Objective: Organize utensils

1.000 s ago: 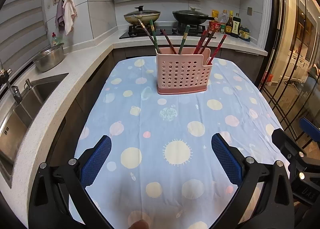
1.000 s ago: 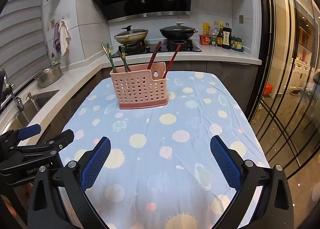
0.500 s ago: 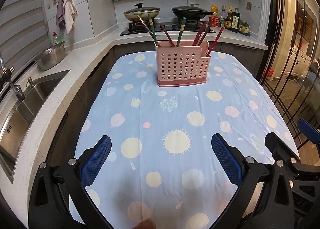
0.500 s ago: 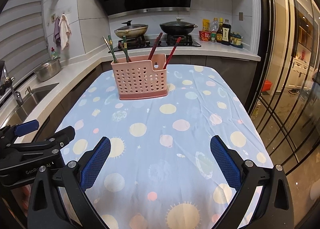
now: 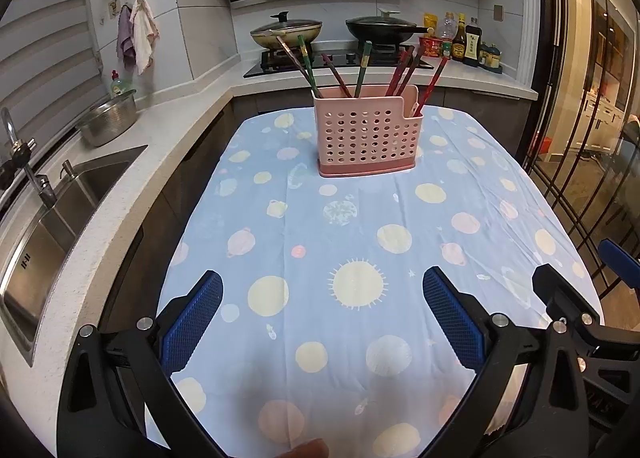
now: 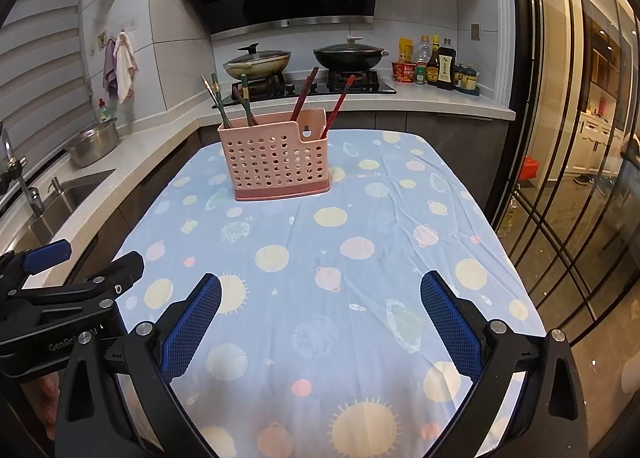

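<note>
Straight ahead, a pink perforated utensil holder [image 5: 366, 134] is standing upright toward the far end of the tabletop [image 5: 360, 242], well apart from both grippers. Chopsticks [image 5: 362, 66] in red, green and brown are leaning out of its top, fanning left and right. From the right wrist view the same utensil holder [image 6: 276, 156] is sitting left of center, with 2 red chopsticks [image 6: 338, 108] tilting out of its notched right end.

Nearer the viewer, the left gripper [image 5: 322, 322] is hovering over the near part of the tabletop with its jaws spread wide, gripping nothing and touching nothing. The right gripper [image 6: 320, 322] is doing the same beside it, jaws equally wide and empty. Each gripper's blue pads [image 5: 192, 322] are facing inward across open cloth. The left gripper's black frame [image 6: 60, 298] is showing at the left edge of the right wrist view.

A light blue tablecloth [image 6: 344, 266] printed with suns and planets is covering the tabletop. Around it a kitchen is showing: a steel sink [image 5: 52, 226] and a metal bowl [image 5: 110, 124] on the left counter, 2 lidded pans [image 5: 286, 32] on a stove beneath a black hood, sauce bottles [image 5: 466, 44] at the back right, and a glass door with dark bars [image 6: 568, 162] on the right.
</note>
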The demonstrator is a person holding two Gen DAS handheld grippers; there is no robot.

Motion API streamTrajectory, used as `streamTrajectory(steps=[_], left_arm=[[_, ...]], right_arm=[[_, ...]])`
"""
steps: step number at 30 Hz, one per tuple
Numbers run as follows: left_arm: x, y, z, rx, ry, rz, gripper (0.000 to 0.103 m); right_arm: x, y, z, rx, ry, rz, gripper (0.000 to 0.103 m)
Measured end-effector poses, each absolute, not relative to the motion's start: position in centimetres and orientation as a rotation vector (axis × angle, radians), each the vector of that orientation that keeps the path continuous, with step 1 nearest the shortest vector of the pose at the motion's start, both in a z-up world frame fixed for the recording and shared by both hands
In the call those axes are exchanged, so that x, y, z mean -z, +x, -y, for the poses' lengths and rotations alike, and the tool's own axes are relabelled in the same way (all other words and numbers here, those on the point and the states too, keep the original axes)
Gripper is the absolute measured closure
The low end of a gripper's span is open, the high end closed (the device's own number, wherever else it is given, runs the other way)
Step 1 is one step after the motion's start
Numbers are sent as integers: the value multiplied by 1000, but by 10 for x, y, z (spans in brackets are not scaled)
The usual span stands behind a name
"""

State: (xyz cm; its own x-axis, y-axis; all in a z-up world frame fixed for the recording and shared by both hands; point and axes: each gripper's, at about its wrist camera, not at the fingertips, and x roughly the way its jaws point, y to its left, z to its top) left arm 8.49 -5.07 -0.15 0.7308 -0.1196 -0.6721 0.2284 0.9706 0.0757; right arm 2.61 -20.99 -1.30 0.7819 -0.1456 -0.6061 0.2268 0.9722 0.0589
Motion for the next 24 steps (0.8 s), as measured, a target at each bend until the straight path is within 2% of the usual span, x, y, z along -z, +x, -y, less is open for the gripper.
streamTrajectory(steps=[24], left_arm=[[-4,85,48,186,149,-711,7]], right_arm=[[8,24,207,200,128,-616,7]])
